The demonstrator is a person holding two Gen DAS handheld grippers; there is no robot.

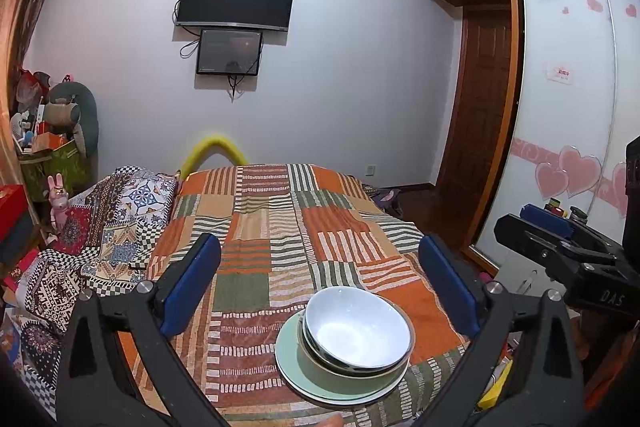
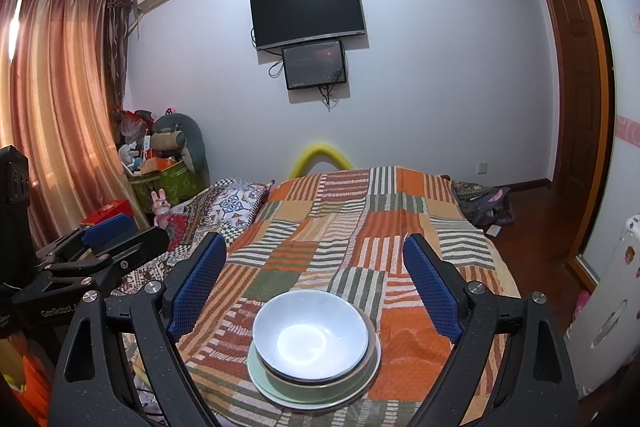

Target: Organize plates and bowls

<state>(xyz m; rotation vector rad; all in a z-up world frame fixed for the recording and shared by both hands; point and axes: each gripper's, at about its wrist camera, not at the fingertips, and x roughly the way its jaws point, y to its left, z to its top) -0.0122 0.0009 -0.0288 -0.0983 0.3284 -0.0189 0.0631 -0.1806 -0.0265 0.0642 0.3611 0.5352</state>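
Left wrist view: the left gripper (image 1: 320, 275) is spread wide and empty. On the patchwork bedspread (image 1: 256, 227), near and right of centre, a white bowl (image 1: 358, 331) nests in a green bowl (image 1: 352, 381) on a pale green plate (image 1: 290, 359). Right wrist view: the right gripper (image 2: 314, 285) hangs released above the stack. Likely ceramic: stiff, glossy-slick, breakable on soft bedding, so pinch the rim.

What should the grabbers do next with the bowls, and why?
Probably just back away. The white bowl already sits nested in the green bowl on the green plate, and the left gripper and right gripper are both open and empty.
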